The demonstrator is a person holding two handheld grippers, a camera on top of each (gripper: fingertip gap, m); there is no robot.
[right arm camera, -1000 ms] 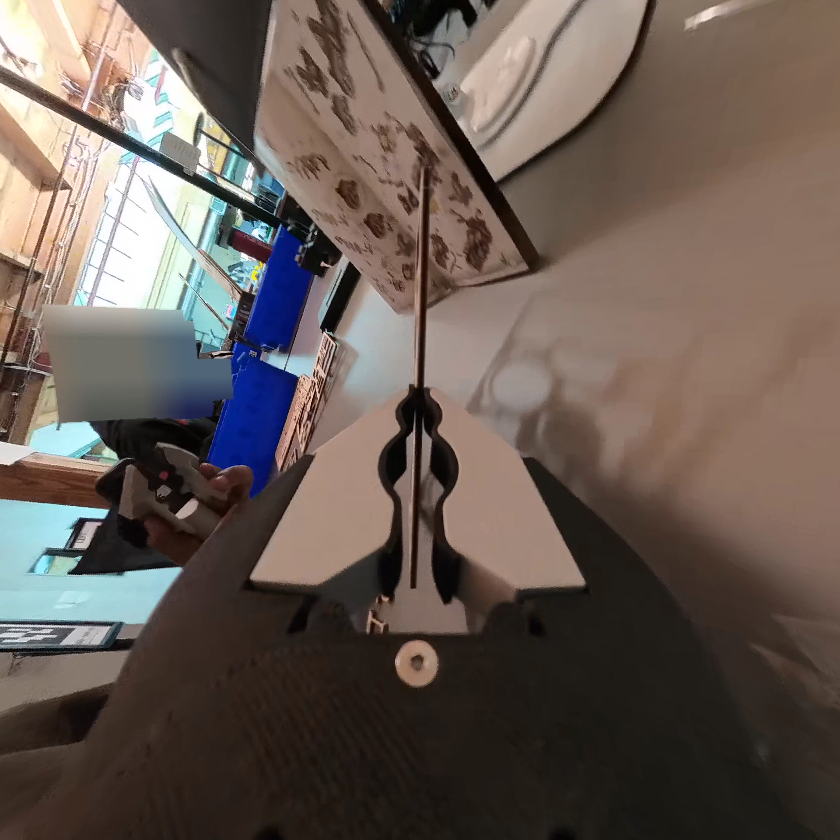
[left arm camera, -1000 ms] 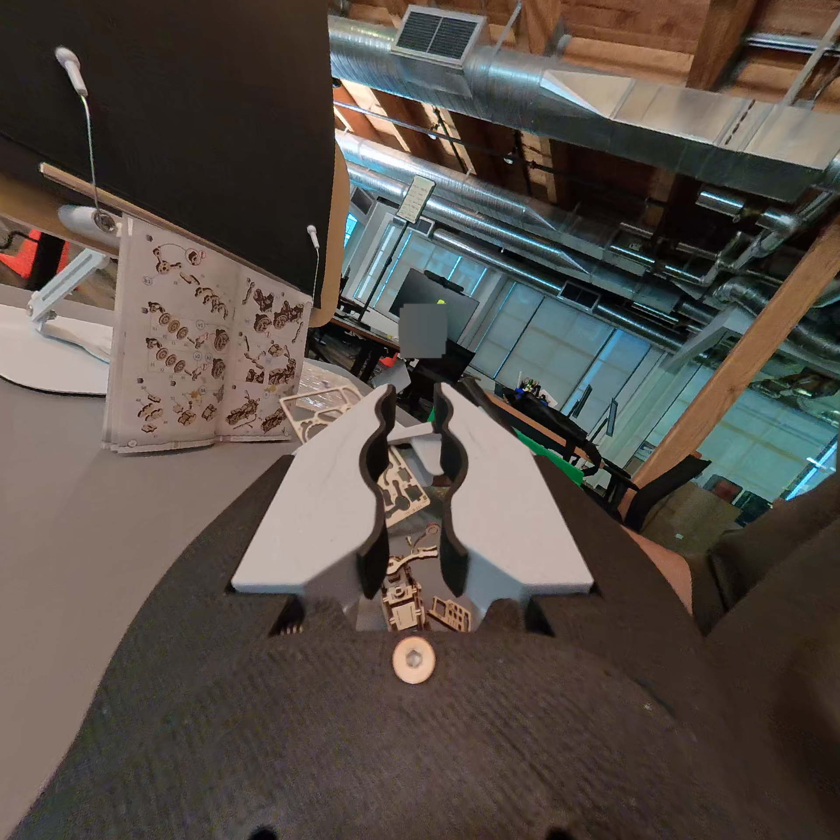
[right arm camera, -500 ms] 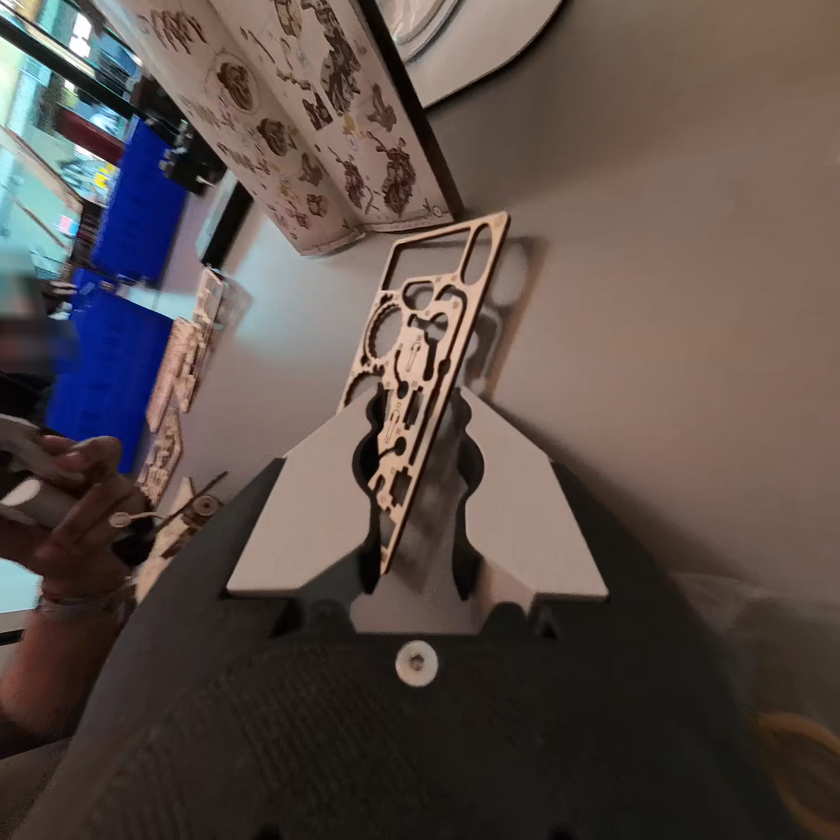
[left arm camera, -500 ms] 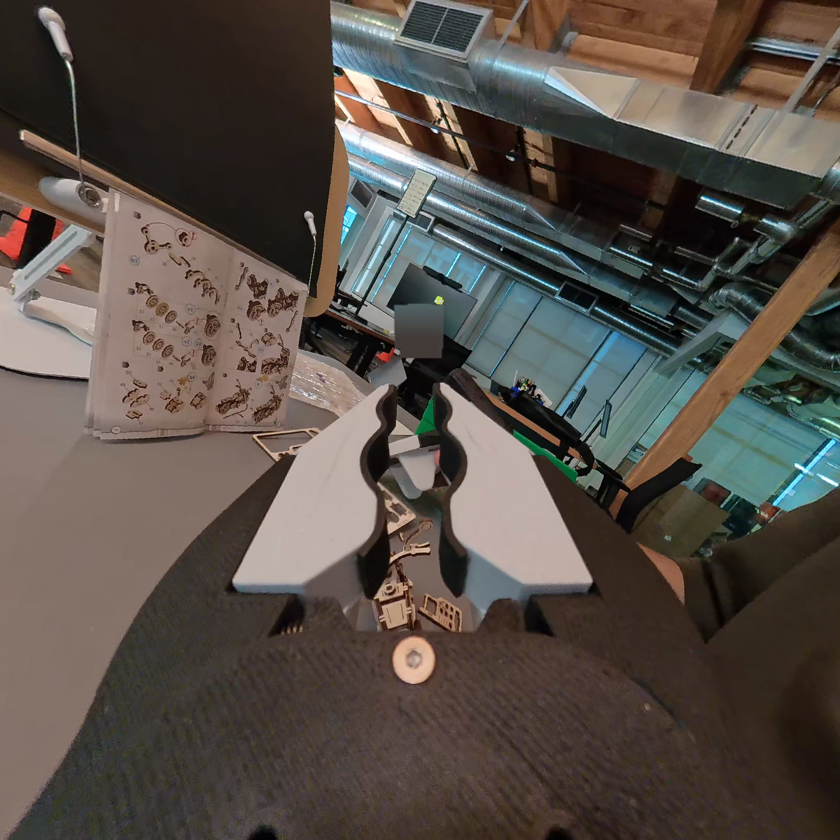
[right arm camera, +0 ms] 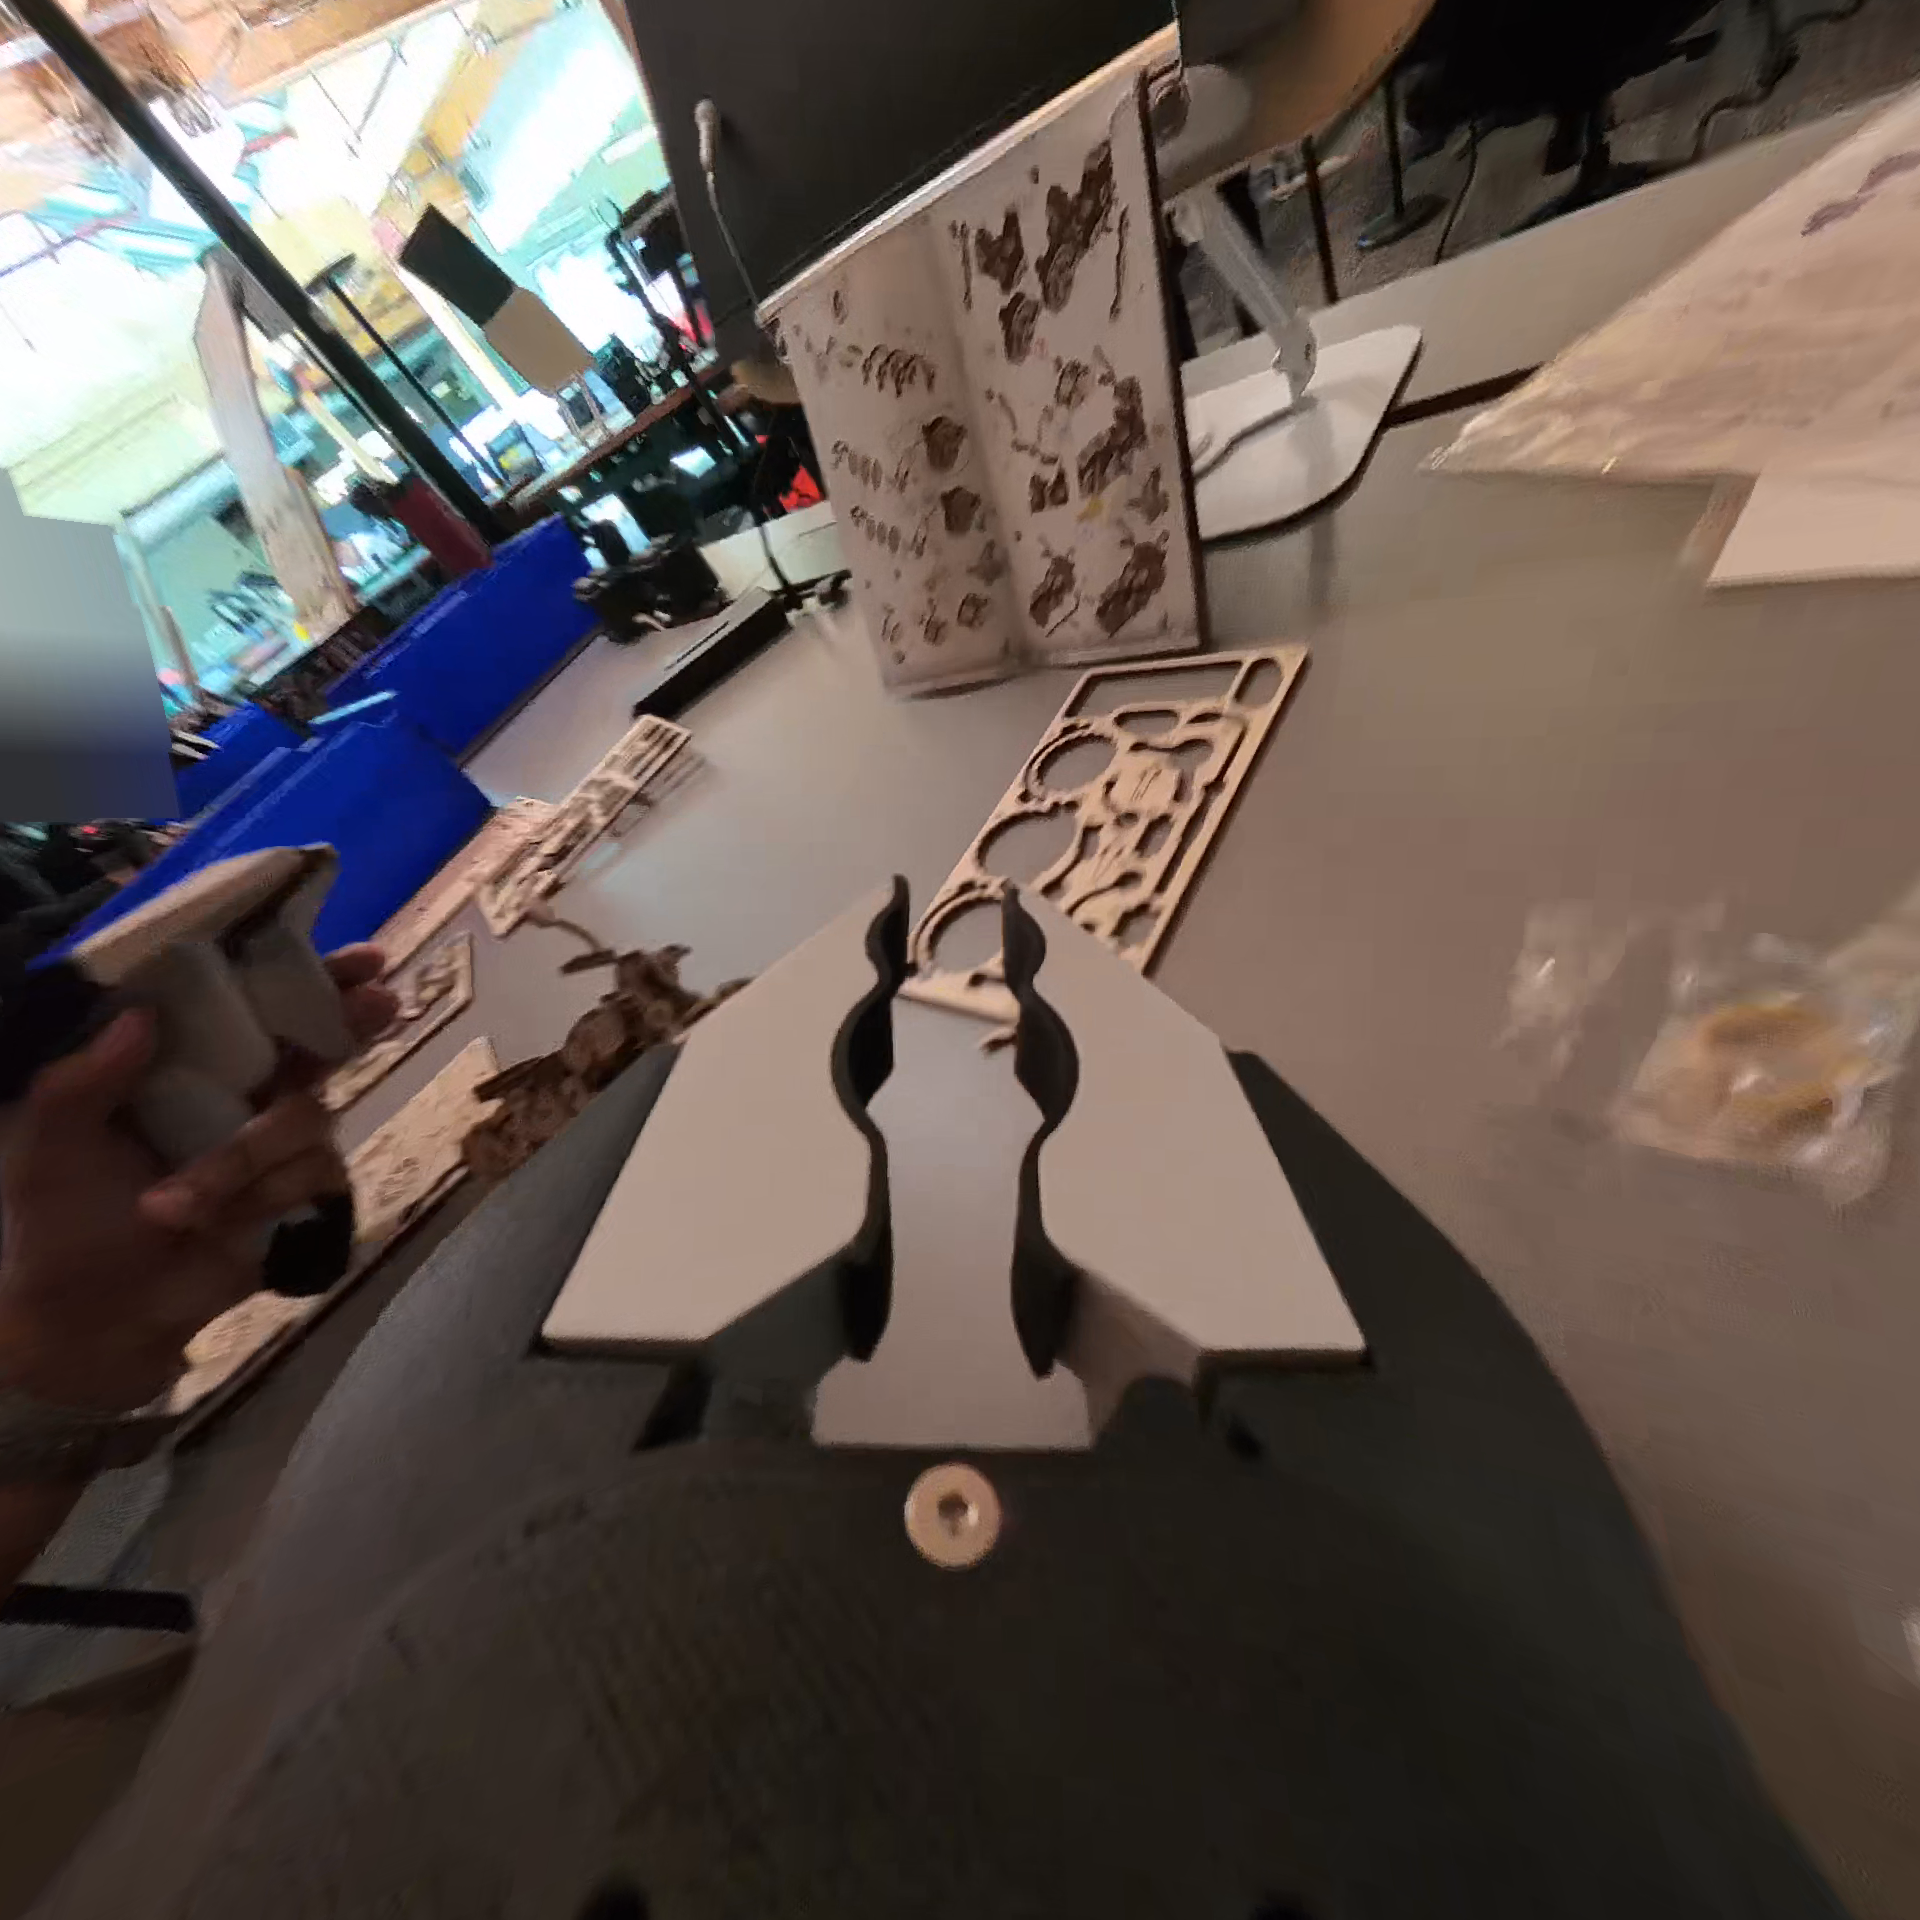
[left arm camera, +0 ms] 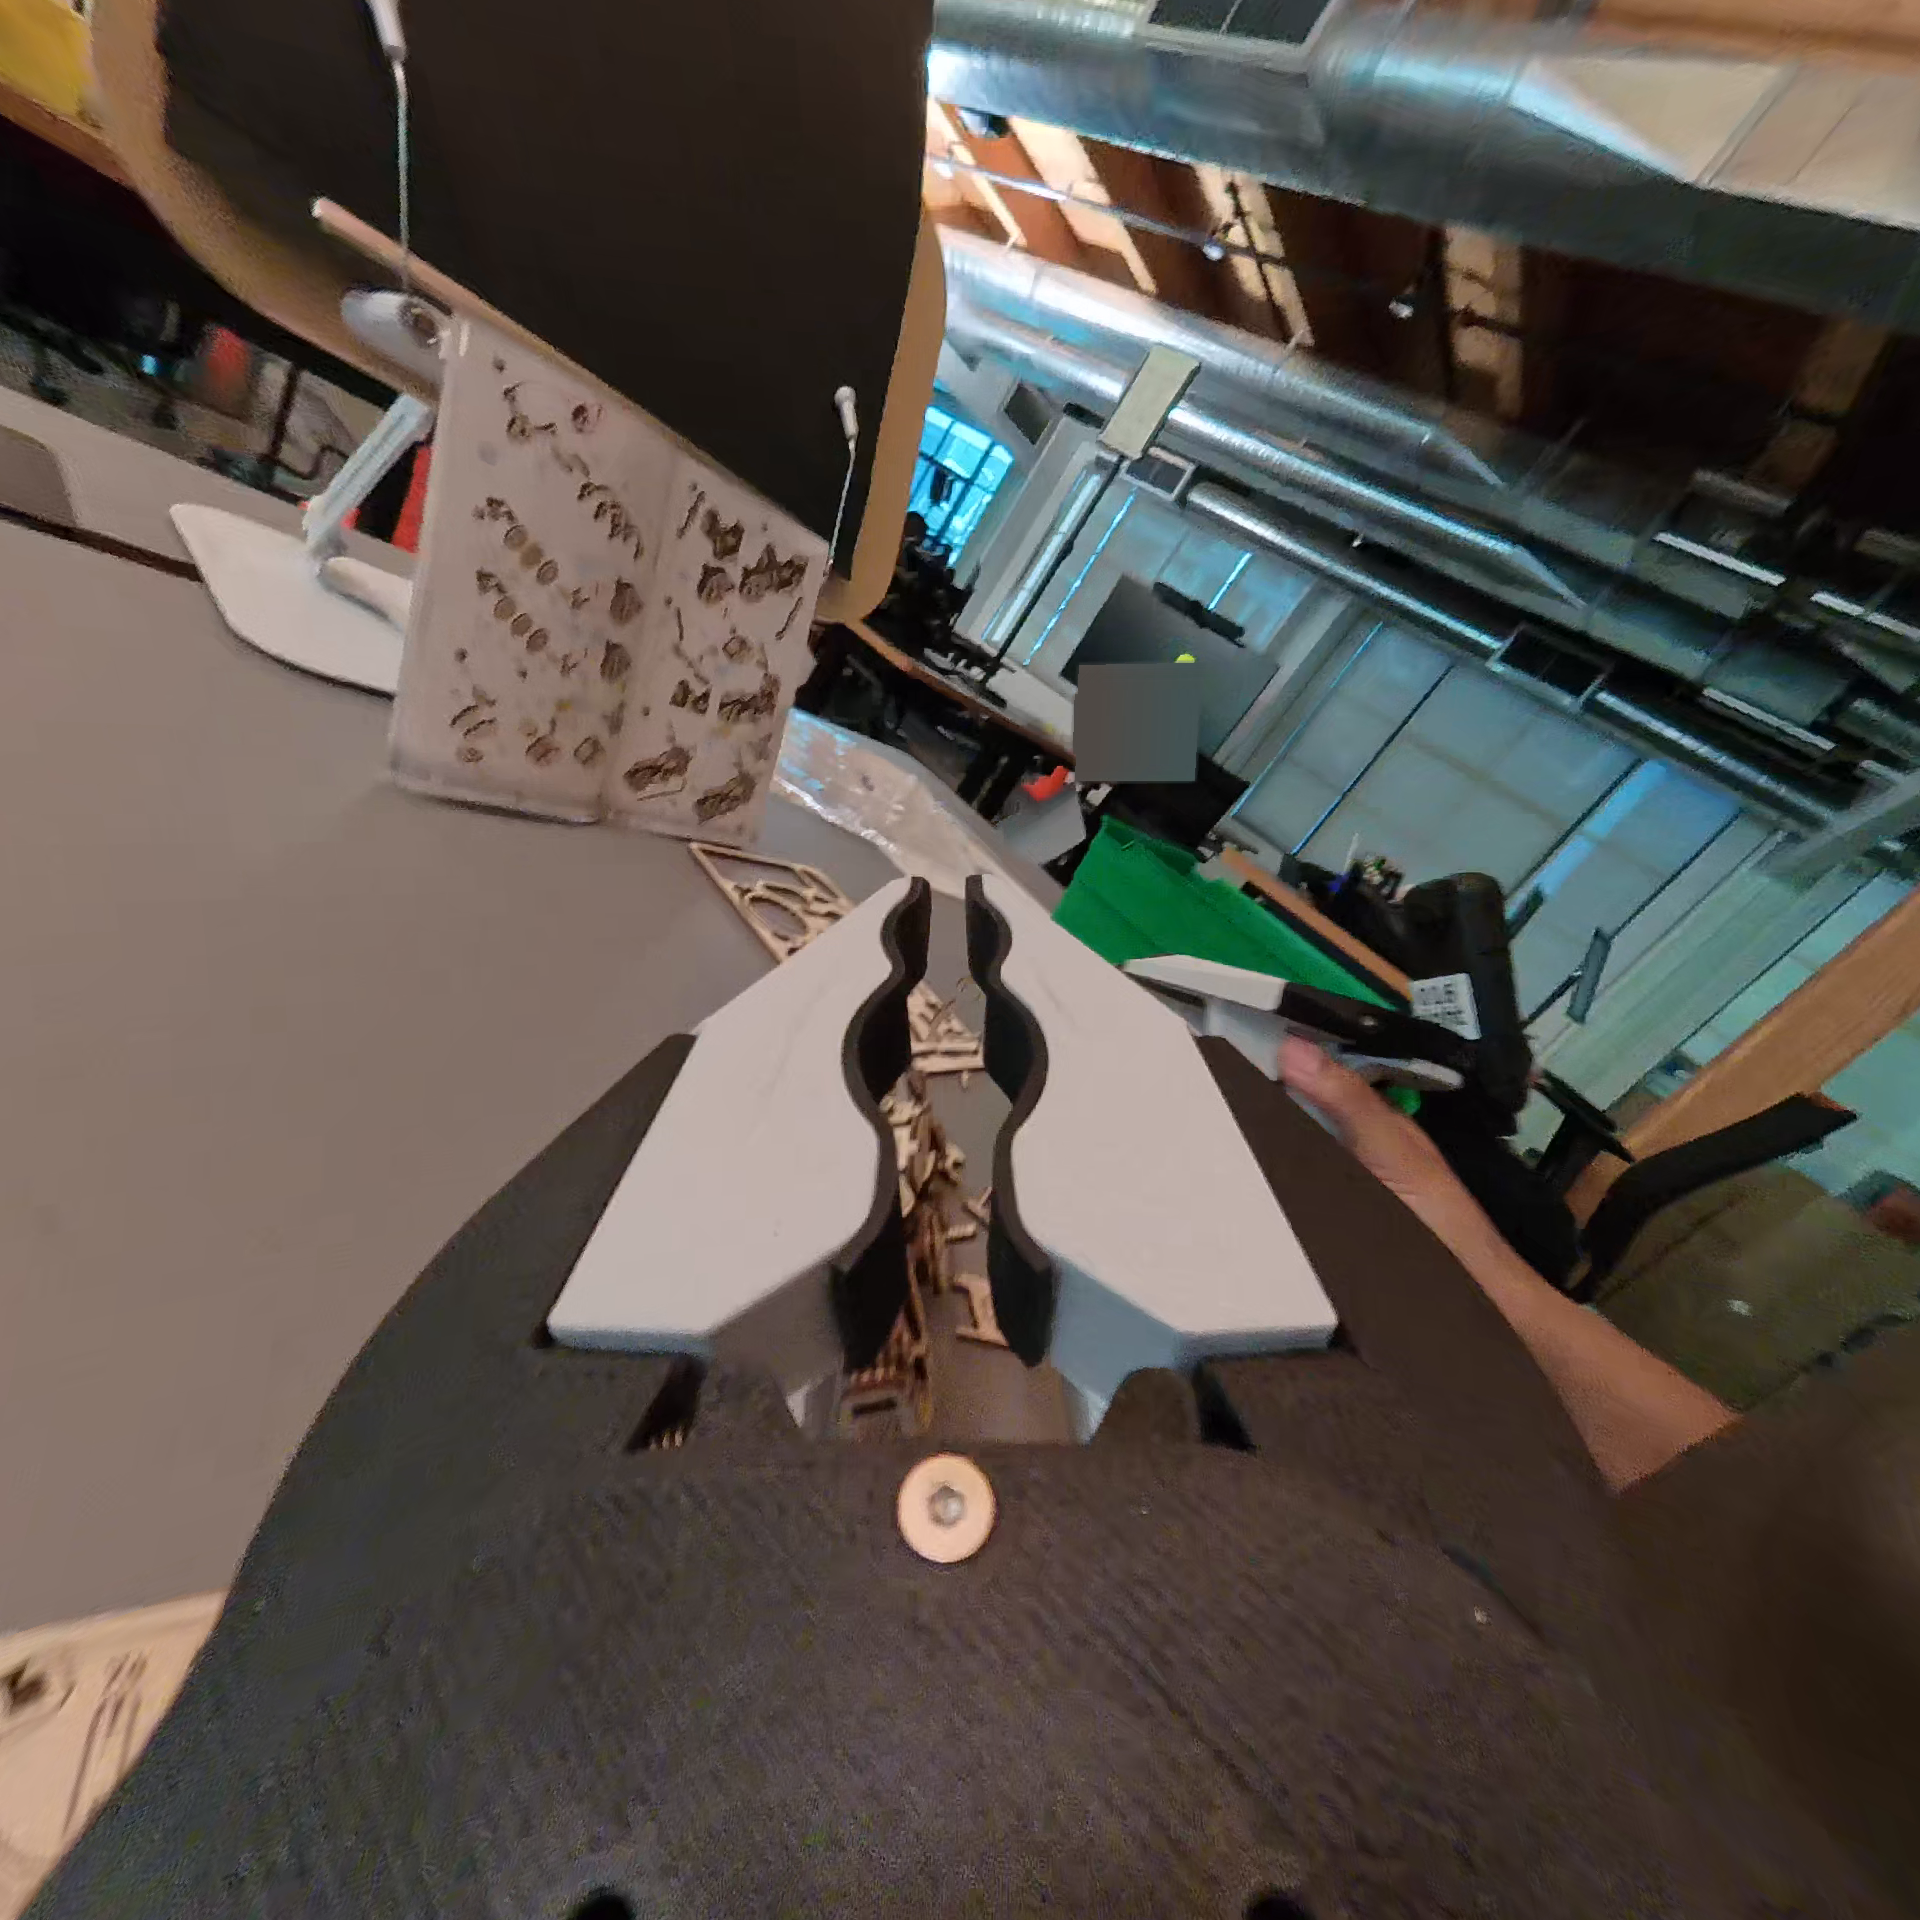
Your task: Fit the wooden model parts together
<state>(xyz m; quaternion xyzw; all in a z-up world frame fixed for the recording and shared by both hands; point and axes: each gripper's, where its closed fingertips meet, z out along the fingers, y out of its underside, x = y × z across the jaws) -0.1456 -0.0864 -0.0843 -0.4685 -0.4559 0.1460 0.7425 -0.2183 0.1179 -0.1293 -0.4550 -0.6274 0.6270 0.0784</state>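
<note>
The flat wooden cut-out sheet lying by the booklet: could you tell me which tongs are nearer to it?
Right. The right tongs hover open just before the sheet; the left tongs sit farther away, over loose wooden pieces.
</note>
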